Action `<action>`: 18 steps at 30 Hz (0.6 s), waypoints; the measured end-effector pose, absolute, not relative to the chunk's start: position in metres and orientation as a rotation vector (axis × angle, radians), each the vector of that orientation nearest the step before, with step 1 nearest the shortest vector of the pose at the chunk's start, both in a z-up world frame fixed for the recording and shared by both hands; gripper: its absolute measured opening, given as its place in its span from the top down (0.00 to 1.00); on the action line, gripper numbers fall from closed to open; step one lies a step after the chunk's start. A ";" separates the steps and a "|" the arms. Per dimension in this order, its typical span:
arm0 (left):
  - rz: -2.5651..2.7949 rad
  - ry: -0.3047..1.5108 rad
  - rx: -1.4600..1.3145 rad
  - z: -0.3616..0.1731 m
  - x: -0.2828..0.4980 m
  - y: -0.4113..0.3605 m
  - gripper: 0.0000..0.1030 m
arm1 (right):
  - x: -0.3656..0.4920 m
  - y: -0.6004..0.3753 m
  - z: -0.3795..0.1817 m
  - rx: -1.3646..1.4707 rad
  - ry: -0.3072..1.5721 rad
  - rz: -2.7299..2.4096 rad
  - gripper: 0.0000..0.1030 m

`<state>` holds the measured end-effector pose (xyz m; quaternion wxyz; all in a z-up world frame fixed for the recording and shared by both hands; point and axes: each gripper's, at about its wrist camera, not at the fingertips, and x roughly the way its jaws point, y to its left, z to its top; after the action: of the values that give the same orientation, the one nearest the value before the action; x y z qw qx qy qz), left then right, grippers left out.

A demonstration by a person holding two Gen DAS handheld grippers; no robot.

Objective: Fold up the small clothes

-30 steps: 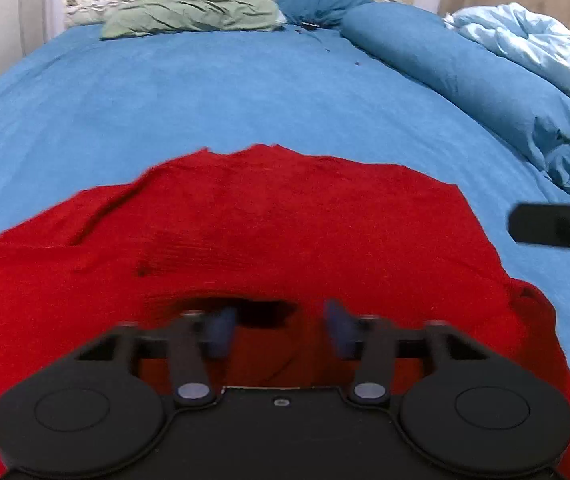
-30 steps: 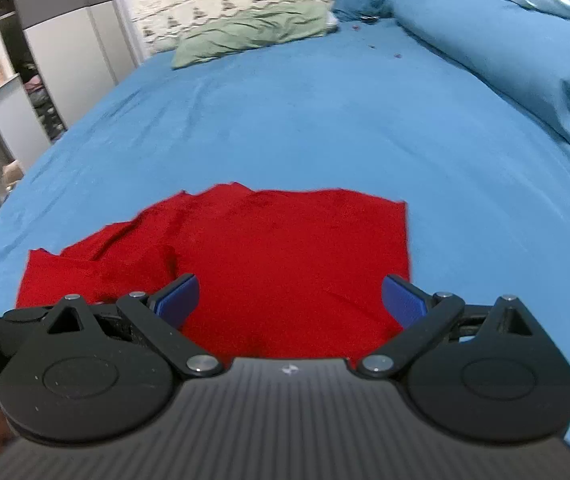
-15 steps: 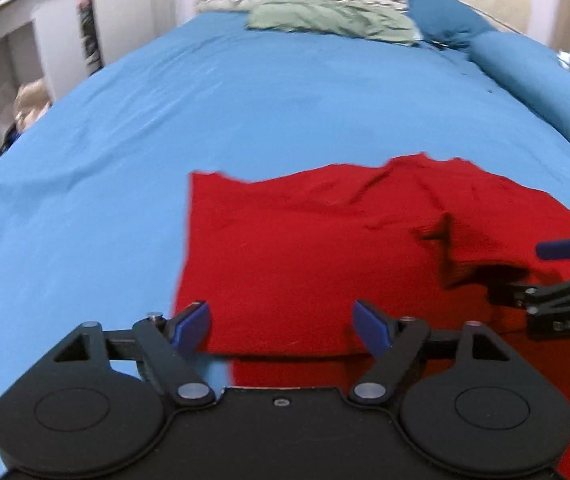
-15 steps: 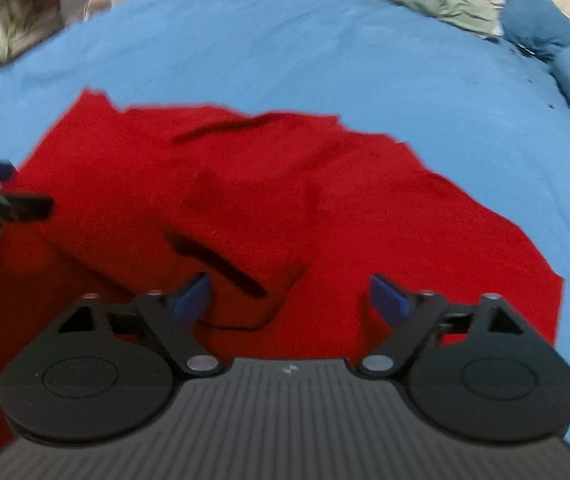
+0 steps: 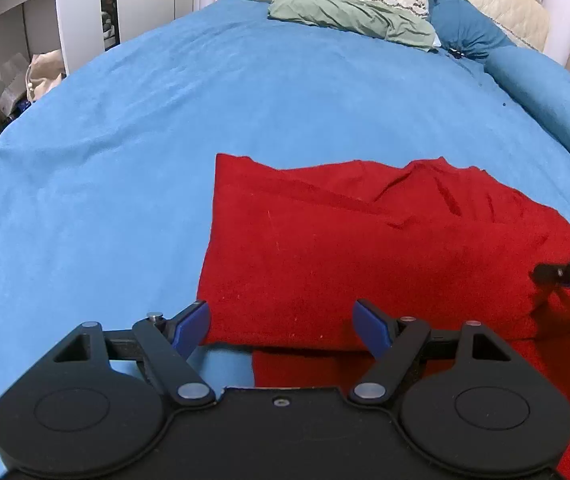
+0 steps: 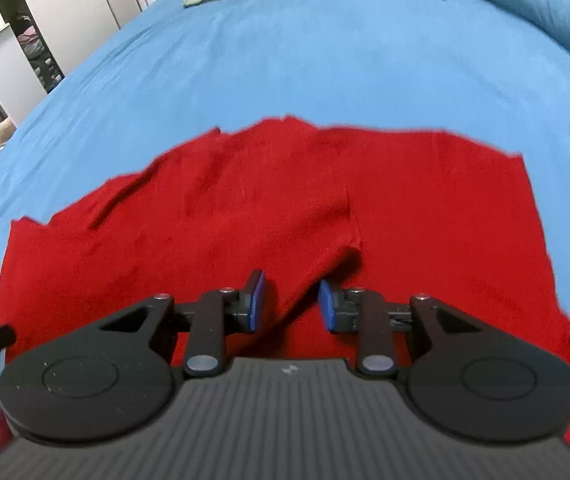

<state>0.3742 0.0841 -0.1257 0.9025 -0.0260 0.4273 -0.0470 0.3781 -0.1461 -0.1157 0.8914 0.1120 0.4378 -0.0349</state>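
**Left wrist and right wrist views: red garment on a blue bedsheet, one gripper spread, one closing**

Left wrist view: the red knitted garment [image 5: 365, 248] lies on the blue bedsheet [image 5: 165, 120], partly folded, with a straight doubled edge along its near side and a lower layer showing beneath. The left gripper [image 5: 281, 326] hovers at the garment's near-left corner with its jaws spread wide; the blue pads [image 5: 193, 326] stand apart from the cloth and grasp nothing. At the garment's right side, the tip of the right gripper [image 5: 569, 276] enters from the frame edge, low over the fabric. Beyond the garment, at the head of the bed, lie a green pillow [image 5: 349, 18] and a dark blue bolster [image 5: 537, 84].

Right wrist view: the right gripper [image 6: 291, 308] is low over the garment [image 6: 405, 208], its jaws closing. A raised ridge of red fabric runs up between the blue pads [image 6: 257, 300]; they do not yet press on it. The image is slightly blurred.
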 end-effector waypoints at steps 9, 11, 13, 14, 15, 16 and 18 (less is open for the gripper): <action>-0.067 0.893 -0.048 -0.132 0.361 0.099 0.20 | 0.380 -0.156 -0.114 0.326 0.843 -0.121 0.52; -0.065 0.901 -0.035 -0.137 0.358 0.102 0.20 | 0.386 -0.158 -0.113 0.320 0.848 -0.149 0.57; -0.068 0.911 -0.024 -0.142 0.358 0.104 0.20 | 0.389 -0.157 -0.110 0.288 0.850 -0.155 0.80; -0.067 0.914 -0.016 -0.145 0.358 0.104 0.20 | 0.389 -0.157 -0.106 0.277 0.839 -0.148 0.81; -0.068 0.914 -0.008 -0.146 0.358 0.103 0.20 | 0.388 -0.158 -0.100 0.269 0.823 -0.143 0.81; -0.068 0.910 0.000 -0.147 0.359 0.102 0.20 | 0.386 -0.160 -0.092 0.262 0.795 -0.143 0.81; -0.070 0.901 0.009 -0.147 0.363 0.098 0.20 | 0.382 -0.168 -0.073 0.264 0.744 -0.142 0.81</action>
<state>0.3628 0.0982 -0.1473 0.8997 0.0046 0.4353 -0.0340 0.3821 -0.1678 -0.0734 0.9207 0.1285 0.3619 -0.0692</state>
